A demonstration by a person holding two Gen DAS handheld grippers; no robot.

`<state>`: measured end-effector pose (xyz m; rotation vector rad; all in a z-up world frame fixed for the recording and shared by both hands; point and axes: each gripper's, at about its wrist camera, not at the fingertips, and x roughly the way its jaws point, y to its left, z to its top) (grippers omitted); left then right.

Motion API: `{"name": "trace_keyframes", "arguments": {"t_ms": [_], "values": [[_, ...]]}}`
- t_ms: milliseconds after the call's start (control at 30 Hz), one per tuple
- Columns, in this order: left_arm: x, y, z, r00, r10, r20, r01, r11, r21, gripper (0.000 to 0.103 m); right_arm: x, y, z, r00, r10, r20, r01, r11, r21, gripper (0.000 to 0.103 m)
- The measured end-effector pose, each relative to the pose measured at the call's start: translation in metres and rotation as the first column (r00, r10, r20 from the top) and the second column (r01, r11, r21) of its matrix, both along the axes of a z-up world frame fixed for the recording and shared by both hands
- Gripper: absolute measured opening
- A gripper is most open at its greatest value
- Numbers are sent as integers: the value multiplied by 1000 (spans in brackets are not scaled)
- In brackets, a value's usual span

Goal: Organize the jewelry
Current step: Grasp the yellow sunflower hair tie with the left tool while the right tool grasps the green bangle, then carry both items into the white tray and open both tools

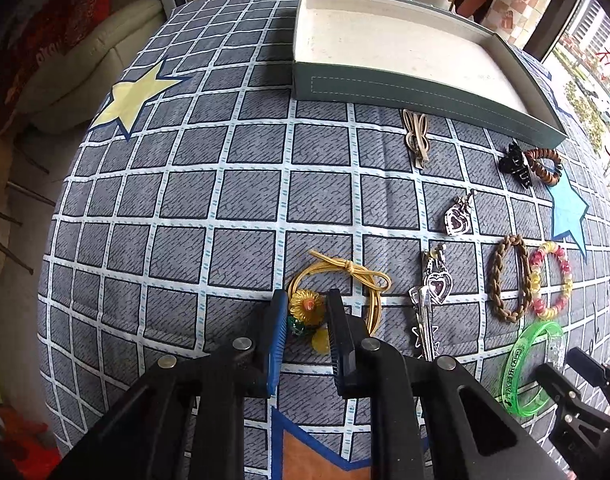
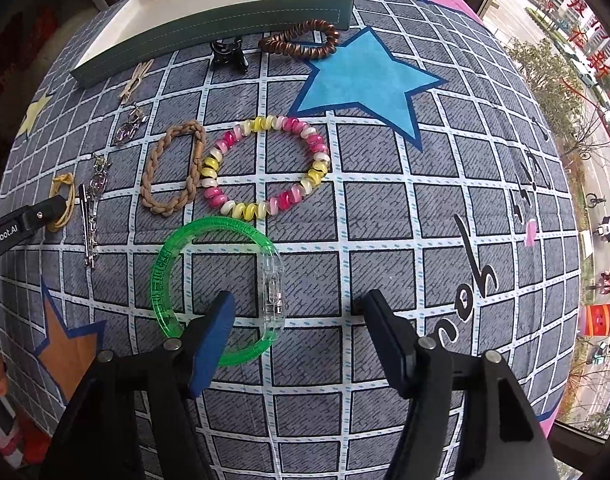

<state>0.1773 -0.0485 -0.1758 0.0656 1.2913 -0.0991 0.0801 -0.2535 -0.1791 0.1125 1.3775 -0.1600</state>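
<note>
My left gripper points down at the checked cloth, its pads closed against the amber sunflower charm of a yellow elastic hair tie. A translucent green bangle with a clear clasp lies under my right gripper. That gripper is open: its left finger overlaps the bangle's lower left rim, the clasp sits between the fingers, and the right finger stands well apart from it. An open grey-green box with a pale lining stands at the far side of the table.
Between the box and the grippers lie a beige bow clip, a black claw clip, a brown coil tie, heart pendants, a silver clip, a braided brown tie and a pink-yellow coil bracelet. A sofa stands to the left.
</note>
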Motion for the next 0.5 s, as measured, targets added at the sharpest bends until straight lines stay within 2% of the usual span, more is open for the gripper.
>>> {"name": "trace_keyframes", "arguments": {"t_ms": [67,167,300,500], "values": [[1,-1,-1,1000,-2,1,2,1000,-22,32,3,7,0,1000,17,6,-17,1000,-3,37],[-6,11,4,1000,4,4,-3,997,-72,32,9,14,0,999,32,8,-32,999,17,11],[-17,18,18,999,-21,27,24,995,-99,32,11,9,13,1000,4,11,-5,993,115,11],[-24,17,40,998,-33,53,40,991,-125,32,19,-10,34,999,-3,47,-6,980,201,11]]}}
